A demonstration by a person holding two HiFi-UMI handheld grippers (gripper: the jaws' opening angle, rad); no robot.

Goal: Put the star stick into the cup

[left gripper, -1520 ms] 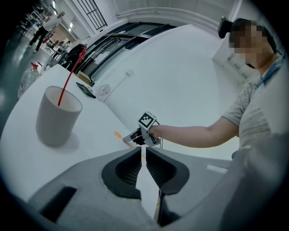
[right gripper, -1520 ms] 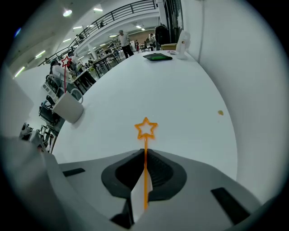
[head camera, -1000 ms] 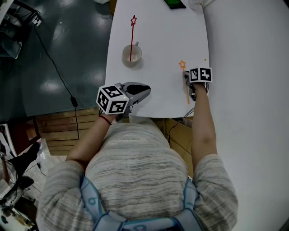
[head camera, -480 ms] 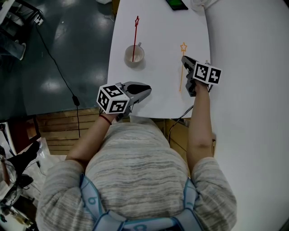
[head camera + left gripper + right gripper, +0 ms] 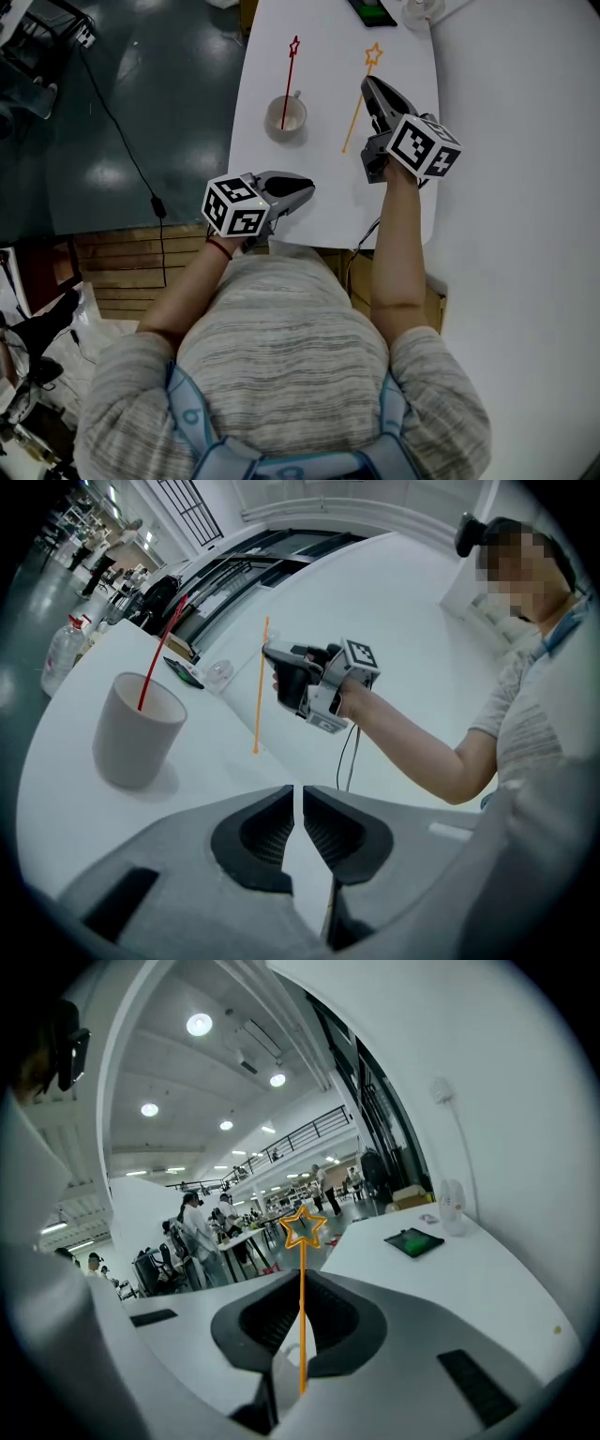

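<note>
- The orange star stick (image 5: 357, 105) is pinched in my right hand-held gripper (image 5: 368, 86). Its jaws are closed on the shaft, with the star end up and the plain end pointing down at the counter (image 5: 328, 202).
- From my left side the stick looks nearly upright. Its lower tip is close to the counter surface, but I cannot tell whether it touches.
- The cup (image 5: 286, 116) stands to the left of the stick, near it but clearly apart, close to the counter's left edge. It already holds a red star stick (image 5: 289, 82) that leans against the rim.
- My left hand-held gripper (image 5: 305, 190) rests at the near edge of the counter. Its jaws are almost together, with only a thin slit between them and nothing in it.
- I judge the pick-up done and the carry to the cup under way.
- The next move calls for taking the stick leftward and raising it until the lower tip clears the rim.
- Then I should line the tip up over the mouth beside the red stick, lower it in, and open the jaws.
- The cup looks light, so knocking its wall or the red stick on the way in could tip it.
</note>
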